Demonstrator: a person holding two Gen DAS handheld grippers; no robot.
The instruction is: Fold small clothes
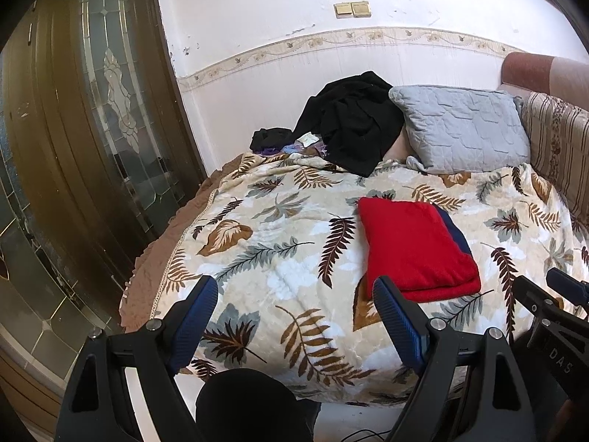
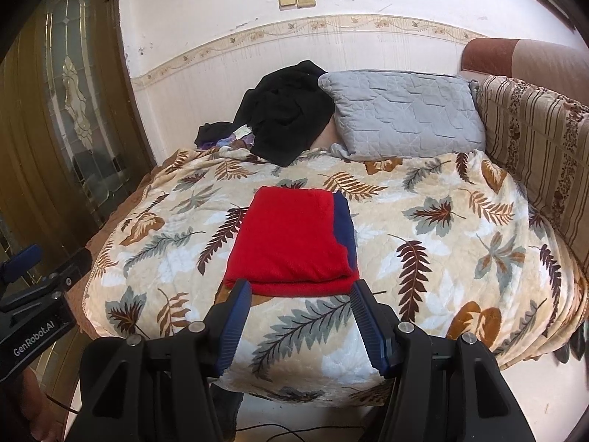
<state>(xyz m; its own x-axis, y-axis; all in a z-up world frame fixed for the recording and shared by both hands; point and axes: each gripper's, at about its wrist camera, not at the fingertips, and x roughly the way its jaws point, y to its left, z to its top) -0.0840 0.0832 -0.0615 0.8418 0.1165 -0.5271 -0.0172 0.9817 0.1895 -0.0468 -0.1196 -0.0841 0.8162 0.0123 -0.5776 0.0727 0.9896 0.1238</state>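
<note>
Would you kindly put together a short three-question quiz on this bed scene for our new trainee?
1. True or false: the red garment lies folded on the leaf blanket.
2. What sits directly beside the grey pillow, toward the door? A) black clothes B) a white towel C) a laptop
3. Fill in: the right gripper is ____, with nothing between its fingers.

Key
1. True. It lies flat, with a navy edge showing along one side.
2. A. The black clothes are heaped against the wall.
3. Open. The left gripper is open and empty too.
</note>
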